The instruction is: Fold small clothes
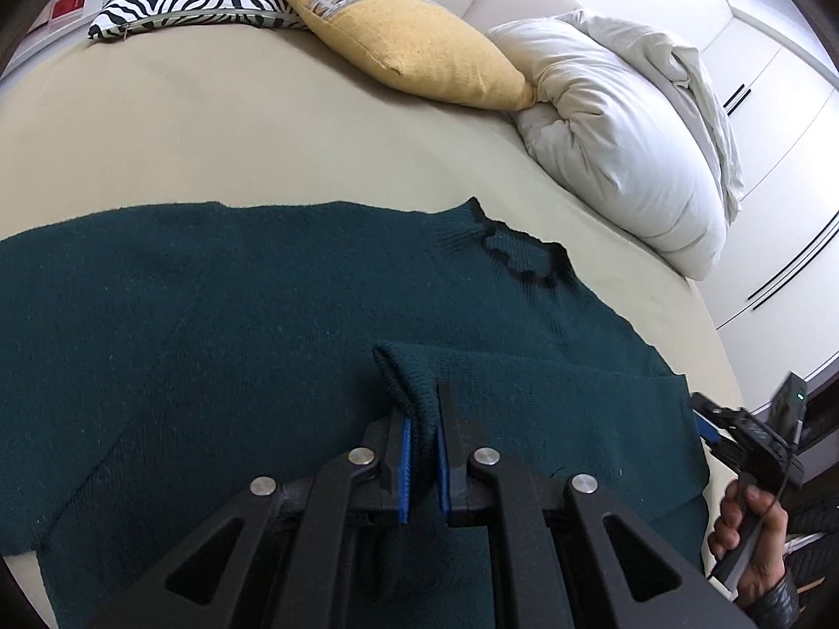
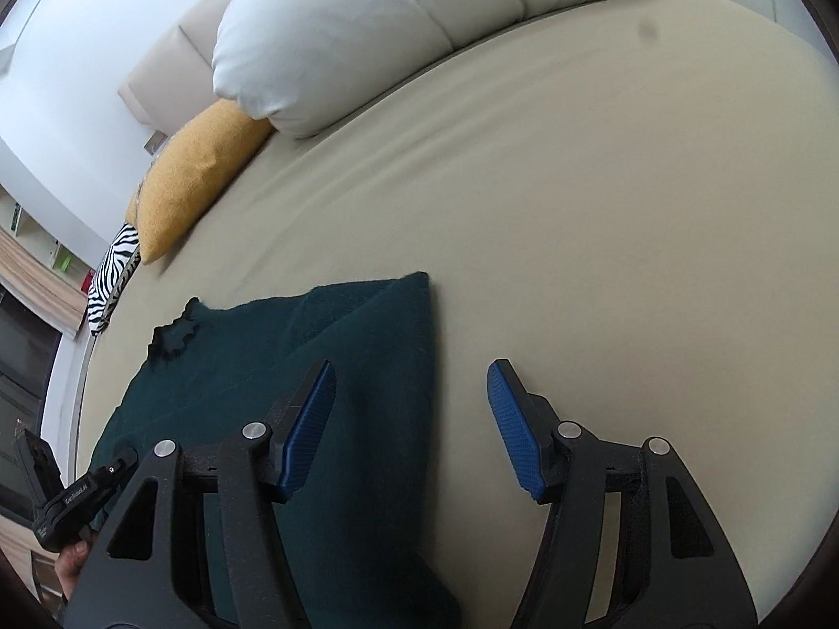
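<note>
Both wrist views overlook the sweater (image 1: 210, 314) closely.

The sweater (image 1: 210, 325) is a dark teal knit garment, spread flat on a beige bed sheet (image 1: 236, 147). Its neck opening (image 1: 524, 257), edged with darker ribbing, lies at the far edge of the garment in the left wrist view. One sleeve is folded inward across the body panel; its ribbed cuff (image 1: 409, 382) is raised off the fabric and pinched between the blue pads of the left claw (image 1: 422, 445). In the right wrist view the sweater (image 2: 367, 367) shows a folded, straight side edge and a pointed far corner. The knit surface carries light lint specks.
</note>
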`<state>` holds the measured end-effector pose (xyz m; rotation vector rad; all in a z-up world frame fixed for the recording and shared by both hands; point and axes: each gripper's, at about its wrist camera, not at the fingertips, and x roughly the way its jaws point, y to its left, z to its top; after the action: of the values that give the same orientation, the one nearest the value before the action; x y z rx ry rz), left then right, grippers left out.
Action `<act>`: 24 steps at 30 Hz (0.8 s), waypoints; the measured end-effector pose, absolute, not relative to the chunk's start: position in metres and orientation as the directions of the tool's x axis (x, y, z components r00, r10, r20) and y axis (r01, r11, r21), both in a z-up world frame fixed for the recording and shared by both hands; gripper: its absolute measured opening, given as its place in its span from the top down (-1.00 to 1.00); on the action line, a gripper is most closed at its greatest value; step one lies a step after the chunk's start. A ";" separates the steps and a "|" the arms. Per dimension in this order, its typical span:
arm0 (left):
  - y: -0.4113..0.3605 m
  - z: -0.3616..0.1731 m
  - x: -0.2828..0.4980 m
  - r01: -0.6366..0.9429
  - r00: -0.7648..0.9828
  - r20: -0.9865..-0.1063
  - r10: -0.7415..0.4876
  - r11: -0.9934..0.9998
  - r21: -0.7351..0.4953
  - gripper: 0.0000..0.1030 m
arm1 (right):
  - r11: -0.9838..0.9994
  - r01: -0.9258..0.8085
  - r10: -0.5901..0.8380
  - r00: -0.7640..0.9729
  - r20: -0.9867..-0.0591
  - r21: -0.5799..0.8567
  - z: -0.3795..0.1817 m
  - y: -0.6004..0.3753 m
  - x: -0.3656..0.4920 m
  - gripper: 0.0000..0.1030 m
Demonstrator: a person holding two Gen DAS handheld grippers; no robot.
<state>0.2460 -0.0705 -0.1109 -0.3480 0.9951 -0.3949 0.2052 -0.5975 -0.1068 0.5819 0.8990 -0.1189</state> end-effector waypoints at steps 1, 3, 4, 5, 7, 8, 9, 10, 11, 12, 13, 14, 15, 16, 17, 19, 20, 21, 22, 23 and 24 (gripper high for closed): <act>-0.071 -0.111 0.245 0.164 0.484 -0.736 -0.473 0.875 -0.455 0.83 | 0.853 0.317 0.149 0.613 -0.776 0.415 -0.109 -0.592 0.212 0.07; -0.072 -0.112 0.240 0.174 0.480 -0.738 -0.474 0.876 -0.450 0.83 | 0.885 0.309 0.126 0.560 -0.818 0.348 -0.116 -0.585 0.226 0.45; -0.072 -0.112 0.238 0.177 0.481 -0.737 -0.475 0.876 -0.449 0.84 | 0.894 0.308 0.111 0.550 -0.828 0.324 -0.117 -0.585 0.230 0.61; -0.072 -0.111 0.235 0.179 0.482 -0.735 -0.477 0.875 -0.450 0.84 | 0.897 0.313 0.102 0.540 -0.836 0.311 -0.118 -0.587 0.232 0.87; -0.074 -0.107 0.231 0.188 0.489 -0.728 -0.480 0.873 -0.450 0.84 | 0.892 0.320 0.108 0.536 -0.837 0.320 -0.115 -0.594 0.234 0.89; -0.076 -0.106 0.230 0.195 0.493 -0.727 -0.477 0.875 -0.442 0.84 | 0.901 0.313 0.091 0.538 -0.838 0.299 -0.111 -0.595 0.236 0.90; -0.080 -0.107 0.229 0.203 0.498 -0.730 -0.468 0.881 -0.427 0.84 | 0.914 0.301 0.074 0.536 -0.841 0.273 -0.109 -0.593 0.238 0.90; -0.083 -0.109 0.230 0.202 0.497 -0.735 -0.461 0.885 -0.419 0.84 | 0.917 0.298 0.072 0.531 -0.845 0.265 -0.109 -0.593 0.239 0.90; -0.083 -0.113 0.232 0.196 0.491 -0.740 -0.460 0.886 -0.420 0.84 | 0.918 0.299 0.068 0.527 -0.847 0.260 -0.111 -0.594 0.240 0.91; -0.083 -0.117 0.235 0.190 0.488 -0.743 -0.458 0.886 -0.422 0.84 | 0.914 0.306 0.071 0.530 -0.845 0.268 -0.114 -0.597 0.241 0.92; -0.080 -0.121 0.237 0.192 0.490 -0.740 -0.460 0.886 -0.423 0.83 | 0.901 0.317 0.087 0.539 -0.838 0.297 -0.119 -0.604 0.239 0.92; -0.077 -0.124 0.240 0.196 0.490 -0.735 -0.469 0.881 -0.432 0.83 | 0.886 0.327 0.105 0.548 -0.830 0.328 -0.124 -0.609 0.238 0.93; -0.075 -0.124 0.241 0.195 0.487 -0.731 -0.478 0.875 -0.442 0.83 | 0.872 0.333 0.121 0.563 -0.818 0.359 -0.128 -0.613 0.235 0.92; -0.074 -0.123 0.243 0.196 0.485 -0.728 -0.484 0.872 -0.449 0.83 | 0.876 0.325 0.120 0.571 -0.812 0.358 -0.127 -0.612 0.234 0.91; -0.073 -0.121 0.244 0.202 0.486 -0.727 -0.485 0.872 -0.446 0.83 | 0.884 0.309 0.120 0.574 -0.810 0.351 -0.126 -0.610 0.232 0.90; -0.074 -0.115 0.248 0.216 0.490 -0.726 -0.483 0.874 -0.435 0.83 | 0.880 0.305 0.135 0.574 -0.808 0.363 -0.123 -0.612 0.225 0.82; -0.074 -0.113 0.249 0.221 0.492 -0.725 -0.482 0.875 -0.432 0.83 | 0.871 0.317 0.141 0.573 -0.807 0.376 -0.120 -0.613 0.220 0.78; -0.074 -0.112 0.250 0.226 0.495 -0.723 -0.483 0.874 -0.429 0.83 | 0.860 0.335 0.143 0.568 -0.810 0.386 -0.116 -0.614 0.213 0.72; -0.074 -0.111 0.250 0.229 0.494 -0.723 -0.483 0.874 -0.428 0.83 | 0.845 0.349 0.154 0.567 -0.809 0.405 -0.111 -0.615 0.205 0.68; -0.074 -0.111 0.250 0.229 0.494 -0.722 -0.484 0.874 -0.429 0.84 | 0.833 0.353 0.169 0.570 -0.804 0.426 -0.107 -0.614 0.197 0.55; -0.074 -0.112 0.249 0.230 0.493 -0.722 -0.485 0.873 -0.430 0.84 | 0.832 0.348 0.177 0.574 -0.800 0.433 -0.103 -0.610 0.190 0.49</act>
<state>0.2489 -0.0745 -0.1123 -0.2936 0.9632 -0.4413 0.1905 -0.6102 -0.1028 0.6040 0.9704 -0.1076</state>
